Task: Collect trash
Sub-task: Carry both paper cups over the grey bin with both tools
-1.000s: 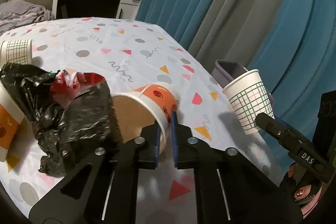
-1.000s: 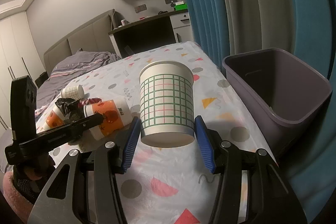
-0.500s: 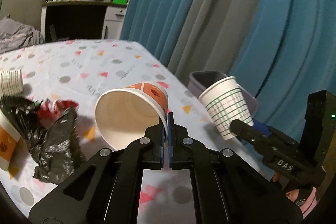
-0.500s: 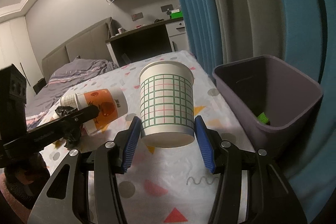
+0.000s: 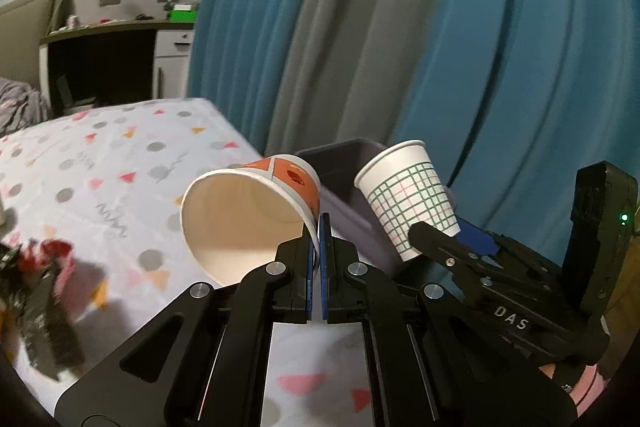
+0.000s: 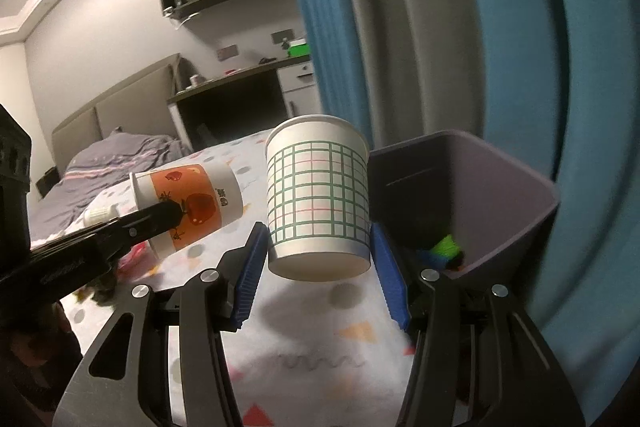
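My left gripper (image 5: 319, 227) is shut on the rim of an orange-and-white paper cup (image 5: 248, 215), held on its side above the patterned table, mouth toward the camera. The same cup (image 6: 188, 203) shows in the right wrist view, left of centre. My right gripper (image 6: 320, 255) is shut on an upright white cup with a green grid (image 6: 320, 195), also seen as the grid cup (image 5: 408, 199) in the left wrist view. Both cups hang close to a grey-purple bin (image 6: 492, 195), whose bin rim (image 5: 340, 211) lies just behind them. Bright green and dark scraps (image 6: 444, 251) lie inside the bin.
The table (image 5: 120, 163) carries a polka-dot and triangle cloth. Black plastic with red wrapper (image 5: 44, 267) lies at the left, blurred. Blue and grey curtains (image 5: 440, 27) hang behind the bin. A bed (image 6: 120, 155) and desk (image 6: 240, 95) stand further back.
Both grippers have risen and moved toward the bin with their cups. The orange cup was lifted off the table, away from the black bag. The bin now looms larger.
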The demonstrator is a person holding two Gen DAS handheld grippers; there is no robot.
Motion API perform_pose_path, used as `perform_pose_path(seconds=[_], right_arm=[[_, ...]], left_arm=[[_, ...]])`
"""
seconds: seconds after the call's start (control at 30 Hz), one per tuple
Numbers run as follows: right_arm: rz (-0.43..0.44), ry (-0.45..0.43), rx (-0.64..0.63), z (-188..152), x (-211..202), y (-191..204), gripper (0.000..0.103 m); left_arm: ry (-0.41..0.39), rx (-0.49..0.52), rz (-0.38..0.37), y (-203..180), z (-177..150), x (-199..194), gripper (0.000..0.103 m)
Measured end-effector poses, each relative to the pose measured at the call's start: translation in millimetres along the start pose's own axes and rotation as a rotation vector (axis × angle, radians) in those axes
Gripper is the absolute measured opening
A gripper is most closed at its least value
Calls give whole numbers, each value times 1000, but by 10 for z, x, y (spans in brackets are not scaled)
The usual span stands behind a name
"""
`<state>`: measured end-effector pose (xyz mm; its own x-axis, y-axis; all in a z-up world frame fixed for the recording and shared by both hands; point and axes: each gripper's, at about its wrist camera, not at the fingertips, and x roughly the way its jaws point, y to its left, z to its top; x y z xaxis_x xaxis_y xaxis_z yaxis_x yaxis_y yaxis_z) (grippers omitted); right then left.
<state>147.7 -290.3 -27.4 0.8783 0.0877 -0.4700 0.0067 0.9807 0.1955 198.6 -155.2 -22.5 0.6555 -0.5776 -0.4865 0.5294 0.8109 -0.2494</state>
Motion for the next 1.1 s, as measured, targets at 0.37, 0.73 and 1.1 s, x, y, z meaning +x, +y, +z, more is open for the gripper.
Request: perform_pose_path(seconds=[0.37, 0.73, 1.1], right_arm=[[-108, -33, 25, 140, 22, -489, 52], [-180, -24, 53, 184, 169, -847, 52], [-221, -7, 70, 171, 243, -970, 52]], left_arm=[[40, 73, -81, -470, 224, 660, 1], [112, 55, -146, -655, 294, 1294, 2], [190, 69, -161, -813, 253, 1665, 2]])
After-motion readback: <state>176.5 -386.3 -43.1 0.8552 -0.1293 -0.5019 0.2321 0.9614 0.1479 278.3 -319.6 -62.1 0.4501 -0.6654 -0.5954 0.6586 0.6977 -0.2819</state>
